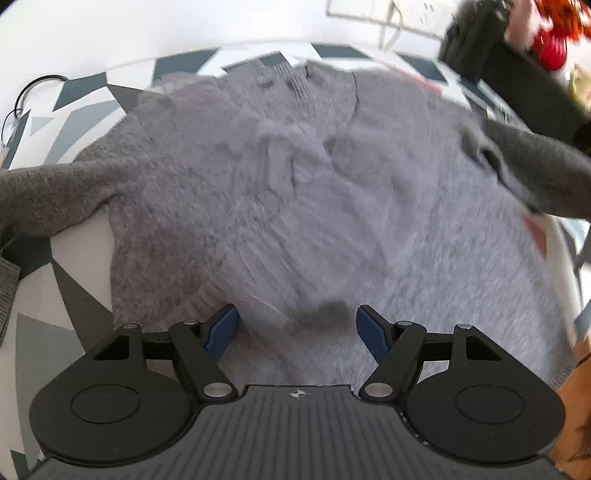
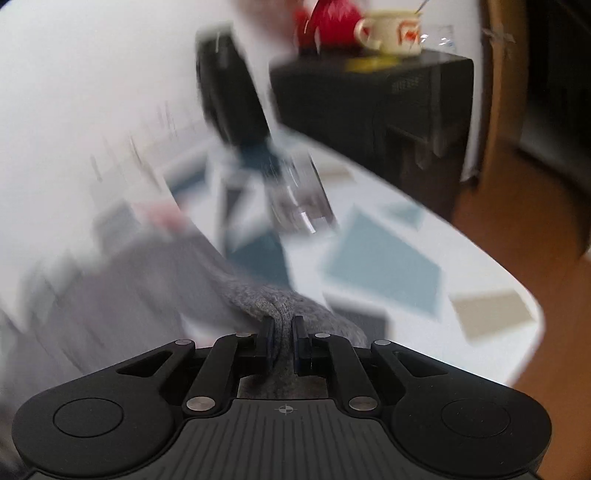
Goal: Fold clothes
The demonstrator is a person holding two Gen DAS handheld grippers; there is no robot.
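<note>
Grey sweater [image 1: 295, 192] flat on table [image 2: 480, 266]; left gripper [image 1: 297, 328] spread above hem; right gripper [image 2: 283, 343] pinching sleeve.

Patterned tablecloth [image 2: 384, 266], black cabinet [image 2: 373, 107], red teapot [image 2: 332, 18], cream mug [image 2: 395, 33]

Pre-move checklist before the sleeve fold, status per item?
1. Right gripper shut on the sweater sleeve: ok.
2. Left gripper open and holding nothing: ok.
3. Sweater body spread flat on the patterned table: ok, a few wrinkles mid-chest.
4. Other sleeve laid out to the side: ok.
5. Right view sharp enough to judge clearance: not ok, motion blur.
6. Hem aligned: cannot tell.
</note>
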